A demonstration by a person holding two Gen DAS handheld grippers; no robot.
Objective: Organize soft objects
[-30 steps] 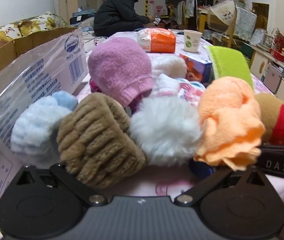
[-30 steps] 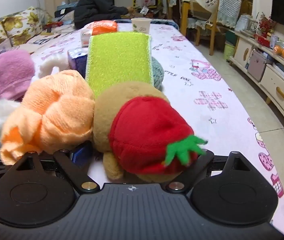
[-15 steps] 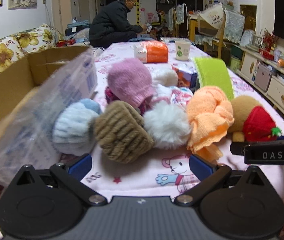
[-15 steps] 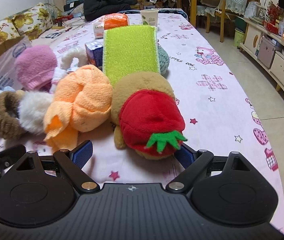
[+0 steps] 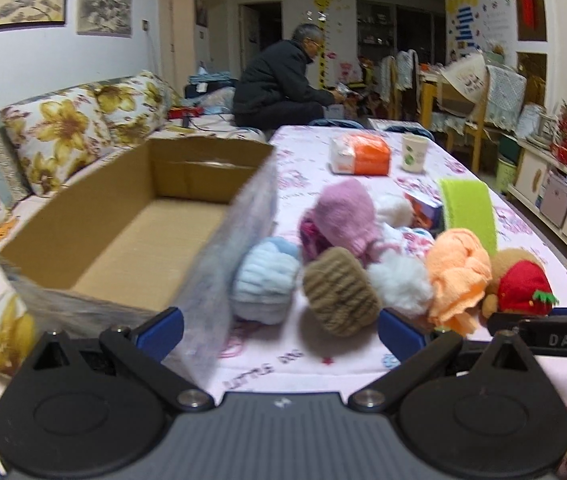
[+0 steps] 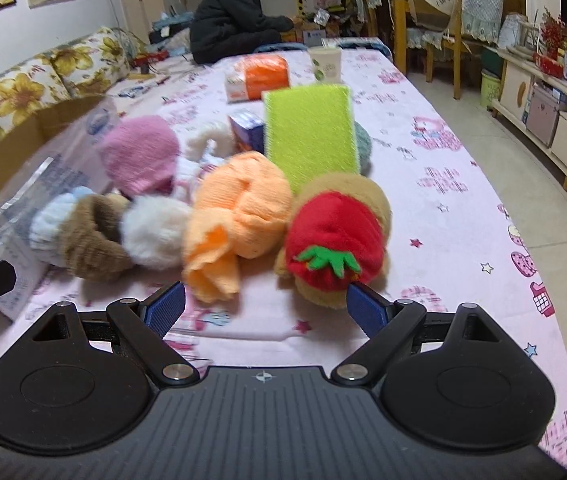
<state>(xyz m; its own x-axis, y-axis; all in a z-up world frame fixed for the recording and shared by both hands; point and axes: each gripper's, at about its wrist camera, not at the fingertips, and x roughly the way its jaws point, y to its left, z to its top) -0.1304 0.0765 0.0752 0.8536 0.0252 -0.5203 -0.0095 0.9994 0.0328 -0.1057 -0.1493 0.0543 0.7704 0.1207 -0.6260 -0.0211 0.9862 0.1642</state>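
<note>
Both grippers hang back at the near edge of the table (image 6: pixel 463 184), holding nothing. The left gripper (image 5: pixel 279 330) has its jaws spread wide, and the right gripper (image 6: pixel 265 308) is parted just as far — a stance that suits sizing up a pile before choosing a piece.

The soft things lie bunched in a row across the middle of the table, touching one another. From the left edge inward there is a blue ball (image 5: pixel 265 280), a brown knit (image 5: pixel 341 292), a white puff (image 5: pixel 401 286), an orange cloth (image 5: pixel 459 270) and a plush (image 6: pixel 335 236) with a red strawberry cap. Behind them sit a pink hat (image 5: pixel 347 212) and a green pad (image 6: pixel 309 136), the pad propped at a slant on things under it.

The box (image 5: pixel 131 220) stands open and empty along the left edge, just beside the blue ball. Its mouth faces up, so it is probably meant to receive the pile. A clear film (image 5: pixel 239 240) hangs over its near wall; it is blurred and I cannot tell how it is fixed.

The left gripper points between the box corner and the blue ball, so that ball looks like its nearest pick. The right points at the orange cloth and the plush. These pieces are squashy and will give under the pads — a deep, central bite seems wiser than pinching a loose fold.

A tissue pack (image 5: pixel 361 154) and a cup (image 5: pixel 414 153) stand toward the far edge, well apart from the pile.
</note>
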